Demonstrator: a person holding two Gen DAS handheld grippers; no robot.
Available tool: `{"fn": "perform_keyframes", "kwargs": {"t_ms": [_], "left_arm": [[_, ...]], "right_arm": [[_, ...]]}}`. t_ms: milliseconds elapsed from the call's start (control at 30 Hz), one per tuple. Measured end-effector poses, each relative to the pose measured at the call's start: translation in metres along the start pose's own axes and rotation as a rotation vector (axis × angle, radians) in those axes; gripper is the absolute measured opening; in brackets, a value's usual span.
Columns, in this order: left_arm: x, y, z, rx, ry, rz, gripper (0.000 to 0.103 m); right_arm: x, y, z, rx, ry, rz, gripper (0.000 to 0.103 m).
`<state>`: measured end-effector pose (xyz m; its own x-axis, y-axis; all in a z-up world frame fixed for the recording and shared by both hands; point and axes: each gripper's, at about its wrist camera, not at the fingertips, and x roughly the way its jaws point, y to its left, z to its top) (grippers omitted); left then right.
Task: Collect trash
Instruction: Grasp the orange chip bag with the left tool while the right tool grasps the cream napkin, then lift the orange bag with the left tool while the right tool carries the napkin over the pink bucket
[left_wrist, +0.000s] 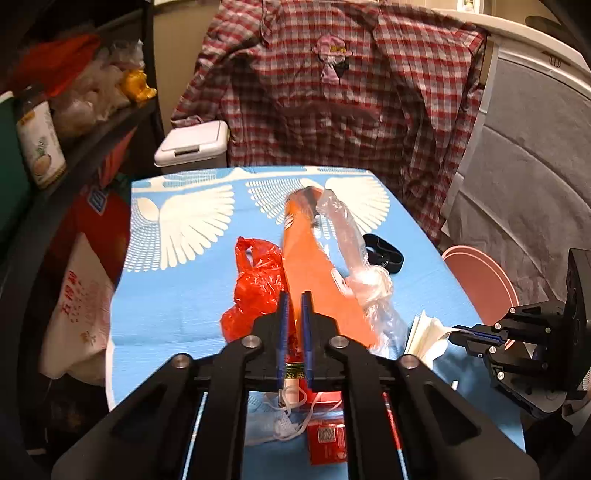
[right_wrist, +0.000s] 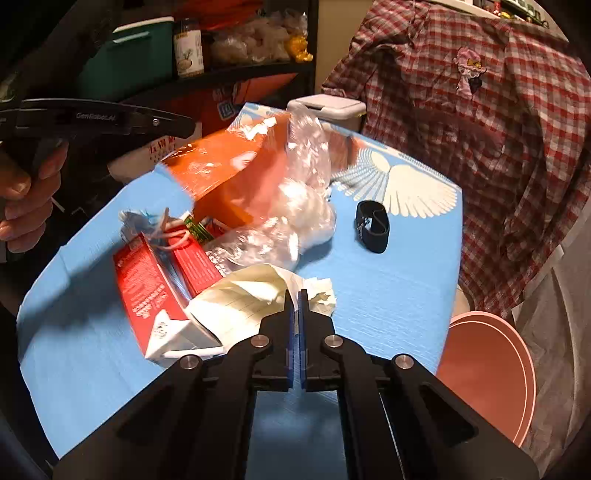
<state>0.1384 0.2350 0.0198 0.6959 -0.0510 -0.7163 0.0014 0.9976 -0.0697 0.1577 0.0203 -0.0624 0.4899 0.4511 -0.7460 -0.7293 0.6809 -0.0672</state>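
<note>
Behind the blue bench (right_wrist: 399, 295) with its white wing pattern hangs a red plaid shirt (left_wrist: 351, 103), and a white lidded bin (left_wrist: 194, 146) stands on the floor at the bench's far left corner, next to a dark shelf (left_wrist: 110, 125) loaded with bags and a jar. I see the trash gathered on the bench. From the left wrist view, my left gripper (left_wrist: 294, 299) has its jaws drawn close on the near end of an orange plastic bag (left_wrist: 314, 266), which runs away from me toward the far edge; a red crumpled bag (left_wrist: 255, 284) lies just to its left and a clear plastic bag (left_wrist: 354, 258) rests against its right side. A black band (left_wrist: 384, 253) sits on the bench just beyond the clear plastic. Under the left gripper I make out a red carton (left_wrist: 327, 439) and a blue face mask (left_wrist: 266, 421) with white loops. From the right wrist view, my right gripper (right_wrist: 296, 295) has its jaws pressed nearly together, pinching the edge of a crumpled white paper (right_wrist: 258, 291) that lies against the red carton. A pink round tub (right_wrist: 487, 373) sits off the right edge of the bench, lower down. My hand (right_wrist: 26, 195) on the left gripper's handle shows at the far left of the right wrist view
</note>
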Motion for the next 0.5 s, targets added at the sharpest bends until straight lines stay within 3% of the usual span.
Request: {"fn": "perform_keyframes", "kwargs": {"t_ms": [233, 267, 300, 333, 500], "left_arm": [[-0.019, 0.009, -0.002, -0.077, -0.019, -0.044, 0.006], [-0.018, 0.011, -0.002, -0.097, -0.016, -0.063, 0.022], [-0.016, 0.015, -0.002, -0.123, -0.008, -0.086, 0.047], [-0.013, 0.017, -0.003, -0.14, 0.003, -0.106, 0.054], [0.012, 0.017, -0.007, -0.215, 0.058, -0.155, 0.056]], "right_arm": [[-0.027, 0.002, 0.003, 0.039, -0.046, -0.025, 0.0], [-0.032, 0.003, 0.003, 0.045, -0.054, -0.03, 0.0], [-0.035, 0.002, 0.002, 0.049, -0.058, -0.033, 0.0], [-0.038, 0.002, 0.001, 0.055, -0.062, -0.038, 0.0], [-0.049, -0.008, -0.004, 0.102, -0.073, -0.052, 0.0]]}}
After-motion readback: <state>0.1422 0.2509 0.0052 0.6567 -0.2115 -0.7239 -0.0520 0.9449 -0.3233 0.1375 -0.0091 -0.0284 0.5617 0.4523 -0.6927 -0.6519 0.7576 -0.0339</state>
